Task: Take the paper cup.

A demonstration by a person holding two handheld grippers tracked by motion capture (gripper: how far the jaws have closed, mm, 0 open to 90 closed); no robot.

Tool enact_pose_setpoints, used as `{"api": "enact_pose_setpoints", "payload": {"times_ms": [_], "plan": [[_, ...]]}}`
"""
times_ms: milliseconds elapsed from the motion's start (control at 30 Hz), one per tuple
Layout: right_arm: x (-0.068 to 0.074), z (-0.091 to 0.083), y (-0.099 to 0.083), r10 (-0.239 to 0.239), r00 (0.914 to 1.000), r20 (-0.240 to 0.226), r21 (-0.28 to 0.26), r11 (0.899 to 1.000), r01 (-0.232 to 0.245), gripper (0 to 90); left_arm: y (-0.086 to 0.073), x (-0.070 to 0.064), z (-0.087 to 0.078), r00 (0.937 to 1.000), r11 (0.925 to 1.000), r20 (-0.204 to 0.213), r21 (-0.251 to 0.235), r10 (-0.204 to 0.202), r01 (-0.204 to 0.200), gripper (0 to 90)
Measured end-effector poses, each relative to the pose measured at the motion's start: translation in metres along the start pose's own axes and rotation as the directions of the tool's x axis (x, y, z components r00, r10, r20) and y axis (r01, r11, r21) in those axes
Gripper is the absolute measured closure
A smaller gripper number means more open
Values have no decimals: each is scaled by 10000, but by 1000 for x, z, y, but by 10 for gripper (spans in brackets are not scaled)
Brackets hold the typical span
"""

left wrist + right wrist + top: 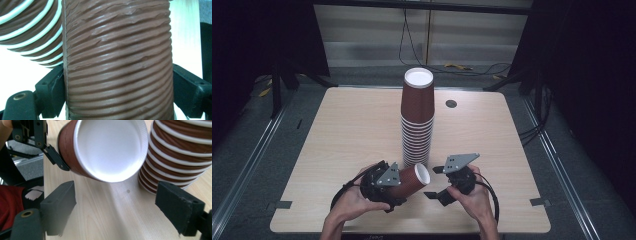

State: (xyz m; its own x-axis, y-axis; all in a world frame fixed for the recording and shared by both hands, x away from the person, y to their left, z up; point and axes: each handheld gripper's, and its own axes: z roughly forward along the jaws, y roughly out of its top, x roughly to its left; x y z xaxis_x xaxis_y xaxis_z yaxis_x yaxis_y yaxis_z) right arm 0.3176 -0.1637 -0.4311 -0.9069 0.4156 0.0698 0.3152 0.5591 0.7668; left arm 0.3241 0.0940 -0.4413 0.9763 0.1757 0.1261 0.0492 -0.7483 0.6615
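Spanning the middle of the high view, the wooden table (337, 150) carries a tall stack of brown ribbed paper cups (417, 120), nested mouth-down with white rims showing at each layer and a white base at the top. The stack stands near the table's centre, just beyond both grippers.

The single cup (412, 181) lies on its side above the near edge of the table, gripped around its ribbed wall by the left gripper (384, 187). In the left gripper view both black jaws press against opposite sides of the cup wall (117, 65), so this claw is closed on the cup. The cup's mouth points toward the right gripper (447, 187), whose jaws stand wide apart with nothing between them; the right gripper view looks straight into the white interior (110, 147), which is empty. What the nested cups contain cannot be seen.

Risks from this position, as a judgement:
- Excess squeeze by the left jaws can crease or oval the thin paper wall, making the cup bind when it is nested.
- The held cup sits just beside the lowest cups of the stack (175, 157); a sideways swing can knock the tall column over.
- If the right gripper closes on the rim off-centre, the cup can twist out of the left jaws.
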Motion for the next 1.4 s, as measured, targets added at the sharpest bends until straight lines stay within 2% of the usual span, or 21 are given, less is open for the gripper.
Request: {"api": "enact_pose_setpoints", "payload": {"times_ms": [33, 100, 167, 267, 400, 433, 567, 600, 633, 667, 767, 867, 900, 967, 1000, 1033, 1067, 1133, 1200, 1267, 1400], "plan": [[0, 0, 0, 0, 10000, 0, 0, 10000, 0, 156, 0, 0, 0, 10000, 10000, 0, 0, 0, 0, 127], [0, 1, 1, -128, 9999, -51, 240, 9996, 129, 157, 2, 0, 2, 9997, 9993, 203, 339, 147, -154, 127], [0, 2, 1, -173, 9998, -86, 296, 9994, 175, 157, 3, -1, 3, 9996, 9993, 233, 336, 152, -160, 127], [1, 3, 2, -233, 9992, -316, 463, 9986, 247, 157, 5, -1, 8, 9986, 9960, 441, 832, 286, -322, 127], [0, 6, 3, -155, 9979, -624, 844, 9962, 208, 150, 8, -1, 12, 9980, 9951, 553, 930, 293, -344, 127], [0, 7, 3, -151, 9977, -666, 908, 9956, 211, 149, 10, 0, 11, 9972, 9929, 602, 1076, 445, -508, 127], [-1, 9, 6, -310, 9954, -904, 1260, 9911, 423, 142, 12, -1, 13, 9958, 9912, 757, 1180, 519, -606, 127], [-1, 10, 6, -314, 9931, -1130, 1419, 9888, 474, 145, 13, -3, 14, 9952, 9897, 821, 1279, 542, -644, 127], [-1, 10, 6, -314, 9931, -1130, 1419, 9888, 474, 145, 13, -3, 14, 9952, 9897, 821, 1279, 542, -644, 127], [-1, 13, 7, -264, 9868, -1598, 1682, 9843, 535, 156, 14, -5, 16, 9934, 9853, 914, 1494, 696, -827, 127], [-1, 15, 9, -342, 9887, -1459, 1726, 9832, 595, 155, 15, -6, 18, 9915, 9814, 1006, 1650, 822, -981, 127], [0, 18, 11, -333, 9887, -1460, 1832, 9812, 601, 154, 16, -8, 20, 9916, 9822, 986, 1597, 841, -992, 127], [0, 19, 12, -349, 9887, -1458, 1870, 9804, 622, 154, 17, -8, 20, 9902, 9801, 1057, 1665, 908, -1076, 127], [0, 21, 13, -344, 9879, -1512, 1935, 9790, 637, 154, 18, -9, 20, 9909, 9823, 1034, 1573, 859, -1015, 127], [2, 23, 15, -372, 9882, -1489, 1935, 9789, 660, 153, 18, -14, 23, 9949, 9914, 936, 1213, 375, -487, 127], [2, 24, 15, -446, 9865, -1573, 1901, 9789, 745, 146, 18, -14, 23, 9949, 9914, 936, 1213, 375, -487, 127], [2, 24, 15, -446, 9865, -1573, 1901, 9789, 745, 146, 19, -11, 21, 9903, 9808, 1002, 1599, 964, -1116, 127], [2, 27, 16, -429, 9837, -1746, 1842, 9800, 754, 146, 19, -13, 21, 9898, 9809, 996, 1558, 1021, -1168, 127], [3, 29, 19, -482, 9807, -1894, 1867, 9788, 841, 156, 19, -15, 23, 9923, 9863, 924, 1352, 829, -950, 127], [4, 33, 19, -400, 9786, -2017, 2113, 9739, 833, 159, 17, -14, 22, 9906, 9843, 1028, 1422, 905, -1046, 127], [2, 33, 17, -454, 9744, -2200, 1893, 9779, 883, 171, 17, -13, 20, 9876, 9837, 1179, 1341, 1039, -1195, 127]]}}
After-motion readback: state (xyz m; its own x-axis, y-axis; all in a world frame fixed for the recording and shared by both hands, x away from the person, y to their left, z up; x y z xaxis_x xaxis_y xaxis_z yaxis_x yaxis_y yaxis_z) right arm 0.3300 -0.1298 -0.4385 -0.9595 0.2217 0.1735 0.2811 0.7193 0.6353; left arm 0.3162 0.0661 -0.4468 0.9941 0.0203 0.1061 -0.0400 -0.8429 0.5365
